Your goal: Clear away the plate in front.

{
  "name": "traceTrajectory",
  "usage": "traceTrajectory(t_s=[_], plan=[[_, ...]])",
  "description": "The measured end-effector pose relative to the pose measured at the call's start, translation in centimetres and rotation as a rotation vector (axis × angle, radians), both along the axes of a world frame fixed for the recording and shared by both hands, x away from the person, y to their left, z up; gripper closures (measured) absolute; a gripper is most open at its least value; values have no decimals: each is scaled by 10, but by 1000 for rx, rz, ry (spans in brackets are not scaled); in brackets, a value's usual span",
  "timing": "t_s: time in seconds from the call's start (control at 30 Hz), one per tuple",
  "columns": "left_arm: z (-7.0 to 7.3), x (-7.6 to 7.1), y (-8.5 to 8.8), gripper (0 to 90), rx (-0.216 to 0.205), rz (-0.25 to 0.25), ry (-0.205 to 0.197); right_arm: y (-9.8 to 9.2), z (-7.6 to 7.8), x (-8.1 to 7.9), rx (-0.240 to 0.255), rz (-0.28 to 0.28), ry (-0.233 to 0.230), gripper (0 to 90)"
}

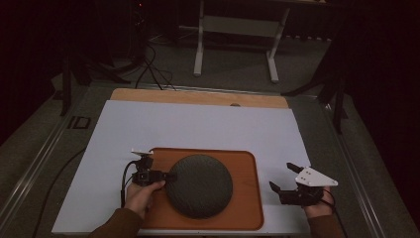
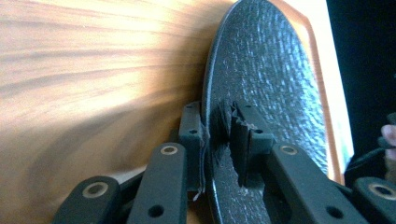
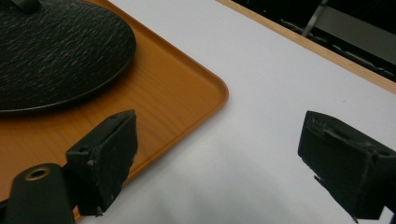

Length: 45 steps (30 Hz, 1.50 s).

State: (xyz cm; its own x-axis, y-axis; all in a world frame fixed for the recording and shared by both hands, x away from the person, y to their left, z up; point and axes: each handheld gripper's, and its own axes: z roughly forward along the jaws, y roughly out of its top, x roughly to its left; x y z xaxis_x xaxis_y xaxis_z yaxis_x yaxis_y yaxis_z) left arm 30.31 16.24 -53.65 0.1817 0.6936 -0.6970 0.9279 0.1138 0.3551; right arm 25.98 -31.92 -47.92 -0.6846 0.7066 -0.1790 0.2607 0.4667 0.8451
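A dark, round, rough-textured plate lies on an orange-brown wooden tray at the near middle of the table. My left gripper reaches in level from the left, at the plate's left rim. In the left gripper view the plate's rim runs between the two pads of the left gripper; one pad is under the rim against the tray, the other stands slightly off the top face. My right gripper hovers wide open right of the tray. Beneath the right gripper lies white sheet, with plate and tray corner beyond.
A large white sheet covers the tabletop, whose wooden far edge shows behind it. Past the table stand a white frame and loose cables on the grey floor. Dark stand legs flank the table's right side.
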Motion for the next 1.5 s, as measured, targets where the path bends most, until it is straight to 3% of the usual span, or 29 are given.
traceTrajectory(t_s=[0.23, 0.33, 0.43, 0.53, 0.63, 0.67, 0.7, 0.77, 0.8, 0.87, 1.0, 1.23, 1.37, 1.47, 1.5], plan=[[2, -1, -4, 724, 53, -8, -37, 1, 0, 0, -6, 2, -1, 116], [3, -2, -4, 649, 55, -9, -50, 1, 0, 0, -10, 4, -3, 116], [14, -3, -2, 595, 157, -2, -145, 1, 0, 0, -12, 5, -4, 116], [24, -5, 1, 555, 187, 8, -213, 1, 0, 0, -14, 6, -3, 116], [26, -6, 2, 535, 201, 7, -238, 1, 0, 0, -15, 6, -4, 116], [35, -10, 5, 516, 255, 12, -317, 1, 0, 0, -16, 7, -4, 116], [35, -10, 5, 504, 255, 12, -317, 1, 0, 0, -16, 7, -4, 116], [44, -13, 10, 469, 323, 29, -396, 1, 0, 0, -15, 6, -4, 116], [44, -13, 10, 469, 323, 29, -396, 1, 0, 0, -14, 5, -1, 116], [50, -15, 18, 457, 354, 37, -449, 0, 0, 1, -13, 5, 1, 116], [56, -18, 34, 435, 412, 54, -509, 0, 0, 1, -8, 6, 1, 116], [65, -25, 60, 410, 445, 127, -591, -3, 0, 2, 4, -2, 4, 116], [67, -29, 71, 401, 460, 136, -612, -5, 1, 2, 16, -9, 5, 116], [68, -34, 85, 397, 492, 134, -648, -8, 2, 1, 30, -22, 4, 116], [69, -38, 91, 397, 522, 152, -664, -9, 2, 1, 38, -25, 2, 116]])
